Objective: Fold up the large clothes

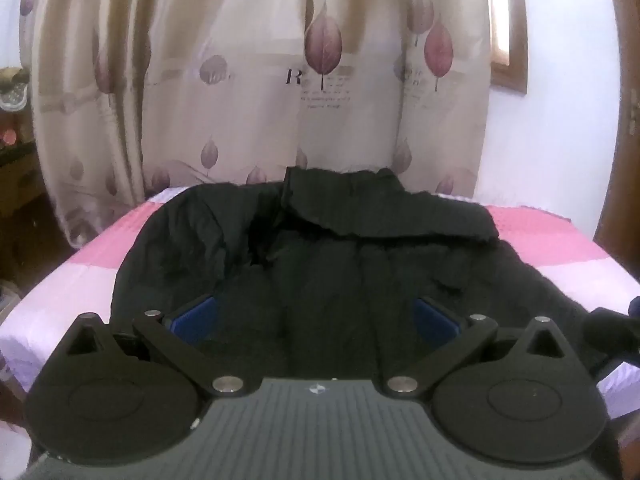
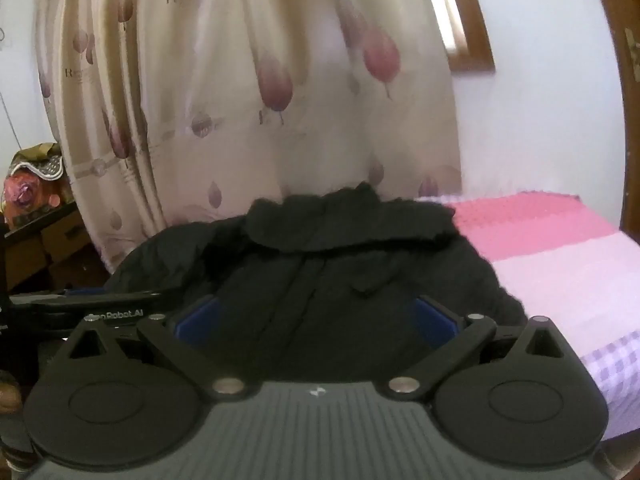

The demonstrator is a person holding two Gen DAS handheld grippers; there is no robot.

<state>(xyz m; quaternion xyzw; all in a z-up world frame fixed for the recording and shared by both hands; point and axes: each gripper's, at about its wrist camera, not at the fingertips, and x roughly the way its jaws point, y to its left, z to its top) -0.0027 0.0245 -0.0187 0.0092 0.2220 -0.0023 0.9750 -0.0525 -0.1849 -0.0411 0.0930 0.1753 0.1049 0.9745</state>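
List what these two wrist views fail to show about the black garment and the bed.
- Near hem of the black garment: hidden behind the left tool in the left wrist view and the right tool in the right wrist view.
- Garment type, sleeves, fastenings: dark, blurred folds in both views.
- Bed: near edge cut off by the tool bodies.

The right gripper [image 2: 316,320] hangs above a black garment [image 2: 320,264] with its jaws spread wide and nothing between its blue pads [image 2: 200,318]. The garment lies on a pink-and-white checked bedcover [image 2: 560,256]. Behind hangs a cream curtain [image 2: 248,92] printed with leaves. The left gripper [image 2: 100,304] shows at the left edge.
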